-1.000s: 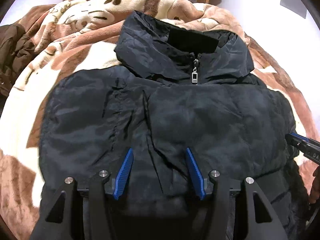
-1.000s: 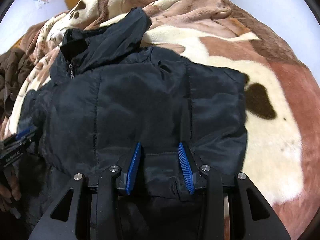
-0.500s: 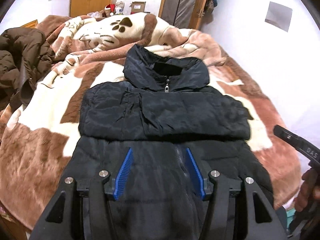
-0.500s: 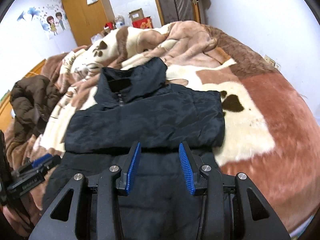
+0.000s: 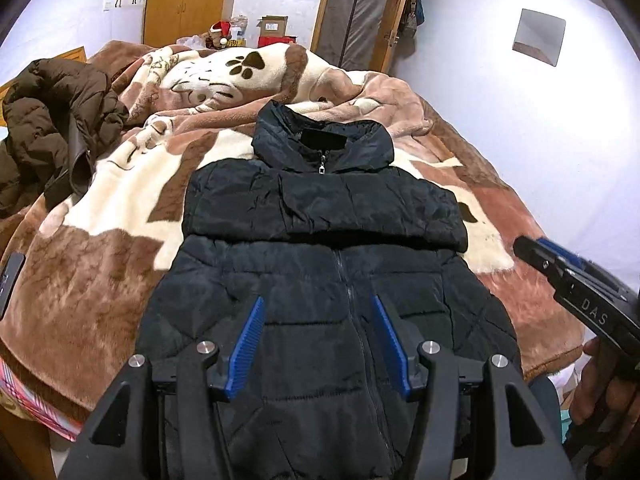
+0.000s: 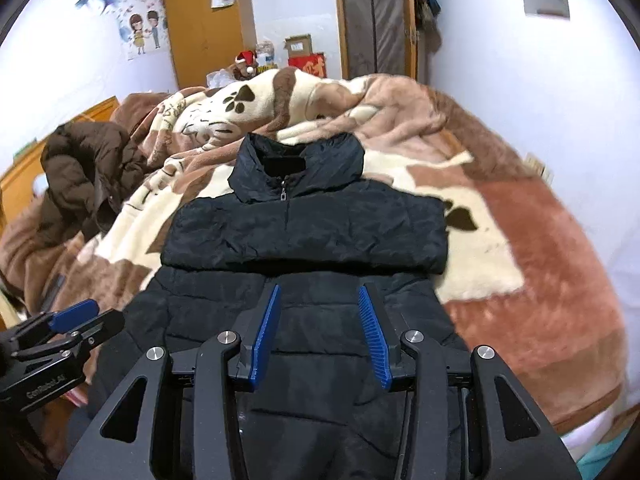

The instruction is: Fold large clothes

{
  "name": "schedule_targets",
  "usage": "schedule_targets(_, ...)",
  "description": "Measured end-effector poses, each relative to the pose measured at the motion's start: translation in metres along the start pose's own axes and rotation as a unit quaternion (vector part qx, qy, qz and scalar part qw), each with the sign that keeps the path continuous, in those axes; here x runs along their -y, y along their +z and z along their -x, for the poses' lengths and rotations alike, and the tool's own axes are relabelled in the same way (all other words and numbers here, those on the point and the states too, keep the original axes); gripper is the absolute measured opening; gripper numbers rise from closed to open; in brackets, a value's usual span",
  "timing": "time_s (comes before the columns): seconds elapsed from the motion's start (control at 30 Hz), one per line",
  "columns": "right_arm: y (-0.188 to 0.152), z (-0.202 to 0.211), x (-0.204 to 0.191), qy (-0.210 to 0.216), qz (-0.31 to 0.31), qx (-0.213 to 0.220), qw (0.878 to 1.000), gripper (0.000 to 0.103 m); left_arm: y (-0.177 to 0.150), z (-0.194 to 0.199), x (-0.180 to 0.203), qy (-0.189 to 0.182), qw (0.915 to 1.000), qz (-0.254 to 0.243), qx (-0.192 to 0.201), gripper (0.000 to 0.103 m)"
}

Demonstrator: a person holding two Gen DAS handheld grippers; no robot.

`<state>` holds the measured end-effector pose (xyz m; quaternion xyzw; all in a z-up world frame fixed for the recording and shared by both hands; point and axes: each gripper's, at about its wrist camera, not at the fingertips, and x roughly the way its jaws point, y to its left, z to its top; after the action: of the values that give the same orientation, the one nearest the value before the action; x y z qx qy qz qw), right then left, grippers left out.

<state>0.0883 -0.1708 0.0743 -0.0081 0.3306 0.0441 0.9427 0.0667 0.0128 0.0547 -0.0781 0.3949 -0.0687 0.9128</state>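
A black puffer jacket (image 5: 328,272) lies face up on the bed, zipped, collar at the far end, both sleeves folded across the chest in a band (image 5: 320,208). It also shows in the right wrist view (image 6: 304,240). My left gripper (image 5: 318,304) is open and empty, held above the jacket's lower front. My right gripper (image 6: 318,294) is open and empty above the same lower part. The right gripper shows at the right edge of the left wrist view (image 5: 576,280); the left gripper shows at the left edge of the right wrist view (image 6: 68,328).
A brown and cream paw-print blanket (image 5: 120,216) covers the bed. A brown jacket (image 5: 52,128) is heaped at the left. A phone (image 5: 9,280) lies at the bed's left edge. The wall runs along the right; a wardrobe (image 6: 208,24) and door stand behind.
Both grippers have pulled back and up from the jacket's chest toward its hem. The whole jacket, with its sleeves folded across, and the room are now in view.
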Motion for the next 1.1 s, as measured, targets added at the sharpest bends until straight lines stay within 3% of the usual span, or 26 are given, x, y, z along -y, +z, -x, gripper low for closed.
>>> schedule_targets(0.3,0.005,0.002,-0.01,-0.017,0.041,0.025,0.999,0.044,0.002,0.002,0.0,0.003,1.0,-0.003,0.002,0.058)
schedule_targets(0.6,0.032,-0.016,-0.005,-0.038,0.075,0.041,0.996,0.044,0.019,-0.004,-0.008,0.01,0.9999,-0.003,0.006,0.058)
schedule_targets(0.93,0.062,-0.051,0.01,0.012,0.054,0.009,0.998,0.044,0.064,-0.033,-0.022,0.011,0.9999,-0.004,0.009,0.058)
schedule_targets(1.1,0.094,-0.084,0.022,0.043,0.03,-0.009,0.999,0.044,0.108,-0.062,-0.029,0.015,0.9997,-0.011,0.018,0.068)
